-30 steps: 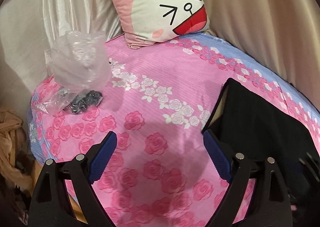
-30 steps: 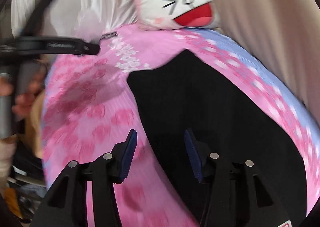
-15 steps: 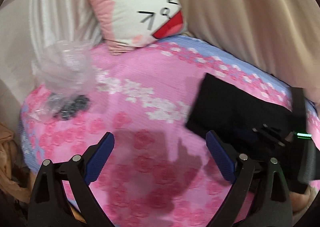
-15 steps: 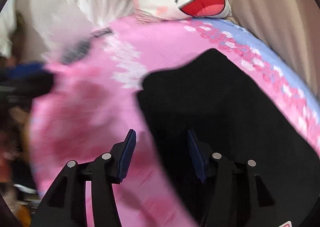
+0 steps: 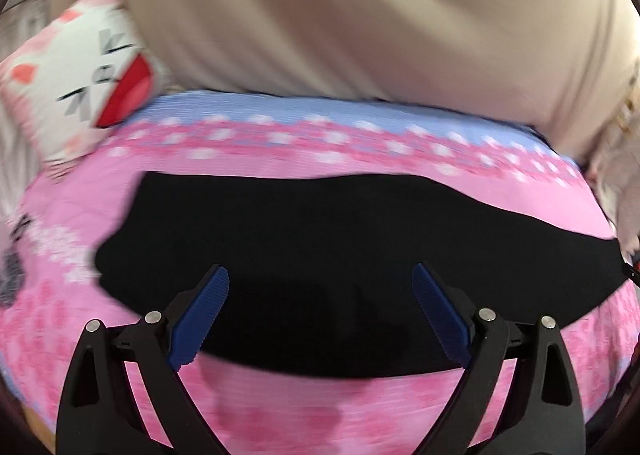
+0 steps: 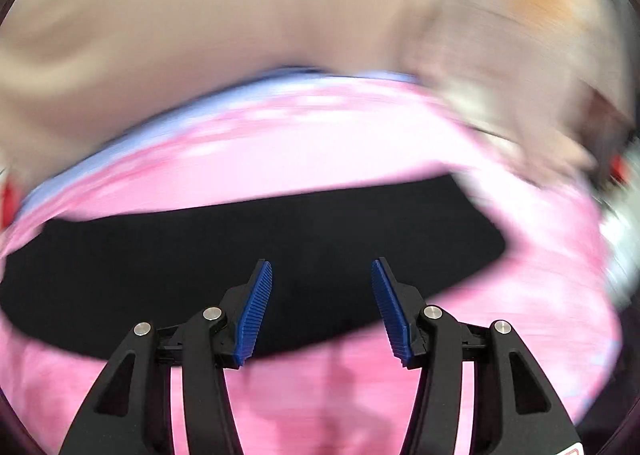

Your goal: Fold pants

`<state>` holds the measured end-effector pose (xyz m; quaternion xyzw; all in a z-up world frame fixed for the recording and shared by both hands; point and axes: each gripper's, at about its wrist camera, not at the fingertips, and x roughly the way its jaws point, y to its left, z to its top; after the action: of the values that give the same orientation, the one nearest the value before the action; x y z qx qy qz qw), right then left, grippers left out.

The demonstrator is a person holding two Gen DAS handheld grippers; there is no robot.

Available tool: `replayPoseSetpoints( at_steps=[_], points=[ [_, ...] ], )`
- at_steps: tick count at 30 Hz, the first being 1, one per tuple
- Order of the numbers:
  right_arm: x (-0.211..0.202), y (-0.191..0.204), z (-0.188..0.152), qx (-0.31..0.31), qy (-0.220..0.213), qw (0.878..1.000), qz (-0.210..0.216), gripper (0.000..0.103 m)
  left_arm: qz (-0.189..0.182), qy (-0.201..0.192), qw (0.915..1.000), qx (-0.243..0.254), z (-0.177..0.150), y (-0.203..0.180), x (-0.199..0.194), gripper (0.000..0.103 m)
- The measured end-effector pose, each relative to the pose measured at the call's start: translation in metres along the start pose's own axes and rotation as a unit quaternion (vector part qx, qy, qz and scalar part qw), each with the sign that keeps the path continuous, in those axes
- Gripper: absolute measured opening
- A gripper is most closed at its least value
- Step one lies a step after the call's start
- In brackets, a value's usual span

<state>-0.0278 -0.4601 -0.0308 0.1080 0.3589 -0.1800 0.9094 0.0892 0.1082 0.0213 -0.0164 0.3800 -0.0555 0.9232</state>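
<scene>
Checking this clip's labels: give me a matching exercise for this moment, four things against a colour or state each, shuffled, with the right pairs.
Things:
1. pants
2. bedsheet
3. pillow
4. left gripper

Colour or state:
A. white and pink with a cartoon face
B. open, nothing between its pads
C. black, lying flat
D. pink with a rose print

Pairs: 1-C, 2-D, 3-A, 4-B
</scene>
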Motion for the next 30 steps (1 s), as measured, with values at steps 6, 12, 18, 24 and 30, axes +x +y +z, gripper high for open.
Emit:
replayPoseSetpoints(
  at_steps=[6, 12, 18, 24, 30],
  points=[
    [0.035, -0.104, 0.006, 0.052, 0.010, 0.999, 0.011, 0.055, -0.021, 0.029, 0.9989, 0.032, -0.009, -0.100, 0.020, 0.091],
    [0.065, -0.092, 0.018, -0.007, 0.031, 0.999, 0.041, 0.010, -0.005, 0.050, 0.9968, 0.061, -0.020, -0.153, 0.031, 0.091],
    [0.038, -0.110, 0.039, -0.016, -0.010, 0.999, 0.049, 0.007, 0.009, 0.058, 0.9960, 0.067, -0.019, -0.170, 0.036, 0.091],
    [0.061, -0.130, 0.034, 0.029, 0.026, 0.996, 0.078, 0.047, 0.006, 0.078, 0.9944, 0.071, -0.026, -0.180, 0.052, 0.091],
    [0.063, -0.135, 0.030, 0.070, 0.045, 0.991, 0.104, 0.073, 0.003, 0.081, 0.9939, 0.074, -0.034, -0.173, 0.056, 0.091]
  ],
)
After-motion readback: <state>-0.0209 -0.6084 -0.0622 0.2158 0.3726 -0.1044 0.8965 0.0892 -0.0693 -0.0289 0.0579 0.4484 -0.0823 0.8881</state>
